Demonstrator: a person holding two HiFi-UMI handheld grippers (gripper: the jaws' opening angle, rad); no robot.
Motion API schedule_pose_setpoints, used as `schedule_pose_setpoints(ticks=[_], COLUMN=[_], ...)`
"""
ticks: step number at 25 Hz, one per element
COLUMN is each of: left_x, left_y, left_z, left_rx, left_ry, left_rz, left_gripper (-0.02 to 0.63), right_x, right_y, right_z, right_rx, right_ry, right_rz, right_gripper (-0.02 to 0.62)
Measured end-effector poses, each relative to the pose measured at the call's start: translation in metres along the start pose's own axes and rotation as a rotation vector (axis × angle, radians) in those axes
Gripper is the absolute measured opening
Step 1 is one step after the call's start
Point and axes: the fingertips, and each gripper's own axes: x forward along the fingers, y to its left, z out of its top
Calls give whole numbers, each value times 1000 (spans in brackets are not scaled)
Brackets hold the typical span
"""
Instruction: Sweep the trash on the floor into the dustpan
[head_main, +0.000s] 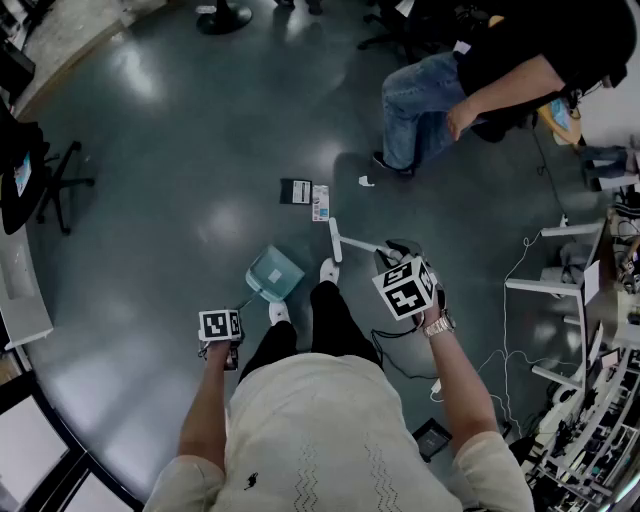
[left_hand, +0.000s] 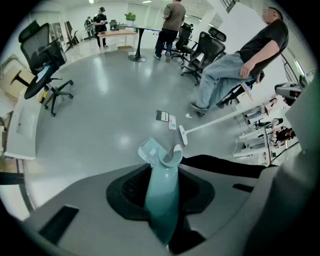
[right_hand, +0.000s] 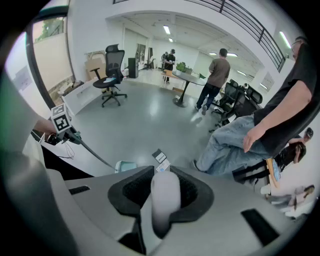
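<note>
The sweep seems to be only starting, since none of the trash is in the teal plastic dustpan (head_main: 274, 273), which sits low over the glossy grey floor (head_main: 150, 200) just ahead of the person's feet. The left gripper (left_hand: 161, 210) is clamped on the dustpan's teal handle, and the right gripper (right_hand: 165, 205) is clamped on the white handle of the long white broom (head_main: 336, 240), whose narrow head rests just to the right of the dustpan. There are three pieces of trash, all beyond the dustpan on its far side. A dark flat square packet (head_main: 296, 191) and a pale printed rectangular card (head_main: 320, 203) lie side by side, and a small white crumpled paper scrap (head_main: 366, 181) lies further right, near a seated person's shoe. There is one dustpan, one broom and two grippers. The next move likely calls for reaching the broom head past the trash and drawing it back toward the dustpan, with the pan's lip held flat to the floor.
</note>
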Motion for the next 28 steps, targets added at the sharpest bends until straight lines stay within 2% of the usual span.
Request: schedule_pose_setpoints(ticks=[4, 7, 11, 15, 18, 20, 28], left_x=[15, 25, 32, 47, 58, 65, 80], left_y=[0, 2, -9, -17, -14, -12, 16], left_z=[56, 97, 135, 177, 203, 213, 228], left_rx=[2, -35, -137, -153, -149, -153, -130], left_ry=[-23, -40, -52, -61, -67, -66, -27], left_rz=[11, 26, 72, 108, 121, 117, 94], left_gripper=[106, 106, 106, 106, 106, 106, 104], right_x=[35, 68, 118, 165, 199, 215, 222], right_y=[-68, -117, -169, -195, -183, -165, -48], right_z=[62, 112, 168, 193, 192, 183, 167], right_rx=[-62, -131, -284, -465, -608, -663, -726], right_ry=[-43, -73, -114, -159, -157, -145, -161], right_rz=[-24, -35, -8, -10, 9, 40, 207], right_gripper=[112, 112, 112, 112, 112, 112, 112])
